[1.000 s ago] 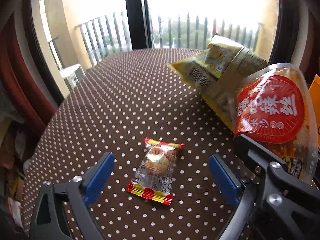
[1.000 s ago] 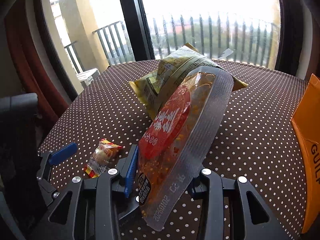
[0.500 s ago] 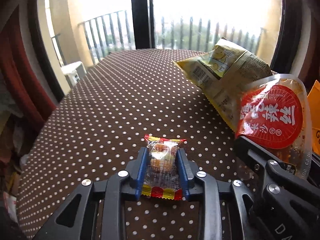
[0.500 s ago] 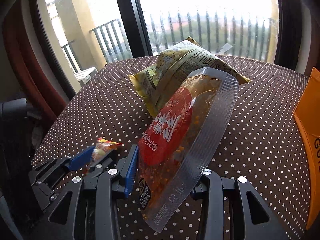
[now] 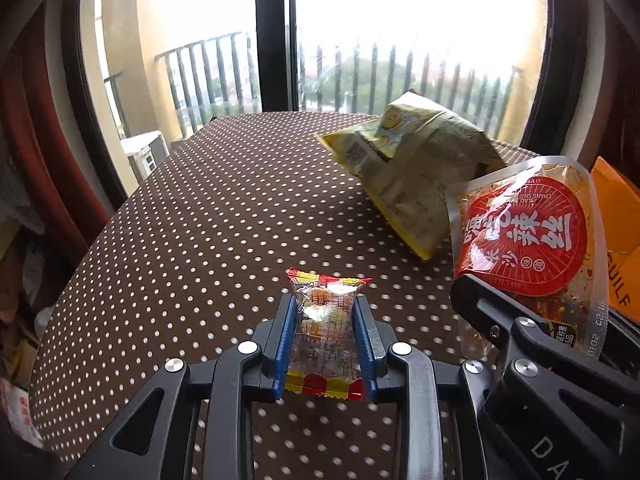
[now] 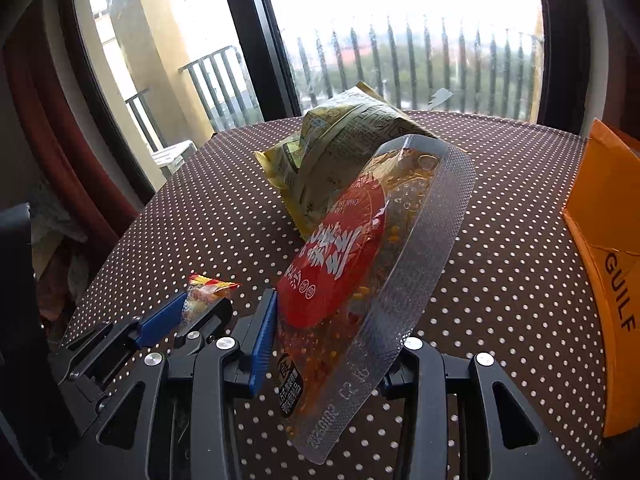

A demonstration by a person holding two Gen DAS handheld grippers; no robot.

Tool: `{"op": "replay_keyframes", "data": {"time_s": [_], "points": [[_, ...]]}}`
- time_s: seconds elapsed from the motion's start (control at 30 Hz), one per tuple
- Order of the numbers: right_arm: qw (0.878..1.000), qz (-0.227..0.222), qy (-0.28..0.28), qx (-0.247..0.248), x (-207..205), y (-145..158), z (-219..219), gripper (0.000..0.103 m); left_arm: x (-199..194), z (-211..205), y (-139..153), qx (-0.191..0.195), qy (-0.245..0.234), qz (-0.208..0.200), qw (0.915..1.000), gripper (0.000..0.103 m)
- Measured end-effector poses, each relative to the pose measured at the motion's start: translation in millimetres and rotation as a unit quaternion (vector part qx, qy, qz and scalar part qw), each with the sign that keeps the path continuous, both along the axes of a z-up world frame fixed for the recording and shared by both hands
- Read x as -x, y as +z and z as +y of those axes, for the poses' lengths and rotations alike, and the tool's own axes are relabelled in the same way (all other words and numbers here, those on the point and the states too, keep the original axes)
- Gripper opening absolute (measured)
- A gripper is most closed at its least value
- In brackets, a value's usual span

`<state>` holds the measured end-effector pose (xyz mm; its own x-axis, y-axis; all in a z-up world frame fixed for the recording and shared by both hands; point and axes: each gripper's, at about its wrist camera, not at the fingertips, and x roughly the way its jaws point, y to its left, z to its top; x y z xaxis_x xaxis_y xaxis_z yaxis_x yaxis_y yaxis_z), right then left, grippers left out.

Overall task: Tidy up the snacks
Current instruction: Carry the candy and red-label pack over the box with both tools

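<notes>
My left gripper (image 5: 325, 320) is shut on a small clear candy packet (image 5: 325, 336) with red and yellow ends, held just above the dotted brown table (image 5: 208, 216). The packet also shows in the right wrist view (image 6: 204, 294). My right gripper (image 6: 328, 344) is shut on a clear pouch with a round red label (image 6: 352, 280), held upright and tilted; it also shows in the left wrist view (image 5: 524, 236). A yellow snack bag (image 5: 408, 160) lies on the table behind the pouch and appears in the right wrist view (image 6: 340, 140) too.
An orange cardboard box (image 6: 608, 240) marked GUILF stands at the table's right side. A window with a balcony railing (image 5: 360, 76) is beyond the far table edge. Clutter lies on the floor at the left (image 5: 20, 320).
My left gripper closed on the candy packet, which lay on the table between open fingers a second ago, and has lifted it slightly. My right gripper keeps holding the pouch.
</notes>
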<state>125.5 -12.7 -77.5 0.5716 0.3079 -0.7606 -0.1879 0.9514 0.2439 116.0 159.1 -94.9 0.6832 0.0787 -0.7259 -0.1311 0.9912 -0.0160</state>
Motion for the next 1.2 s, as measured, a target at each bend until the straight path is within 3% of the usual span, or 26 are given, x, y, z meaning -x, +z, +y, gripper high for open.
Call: {"op": "replay_keyframes", "data": {"time_s": [0.57,1.2], "points": [[0.999,-0.039,-0.012,0.003,20,34,-32,0.044,22,-47,41,0.012,-0.018,-0.039,0.999,0.028],[0.996,-0.086,-0.02,0.0,18,79,-74,0.044,27,-93,109,0.006,-0.044,-0.086,0.9953,0.028]]}}
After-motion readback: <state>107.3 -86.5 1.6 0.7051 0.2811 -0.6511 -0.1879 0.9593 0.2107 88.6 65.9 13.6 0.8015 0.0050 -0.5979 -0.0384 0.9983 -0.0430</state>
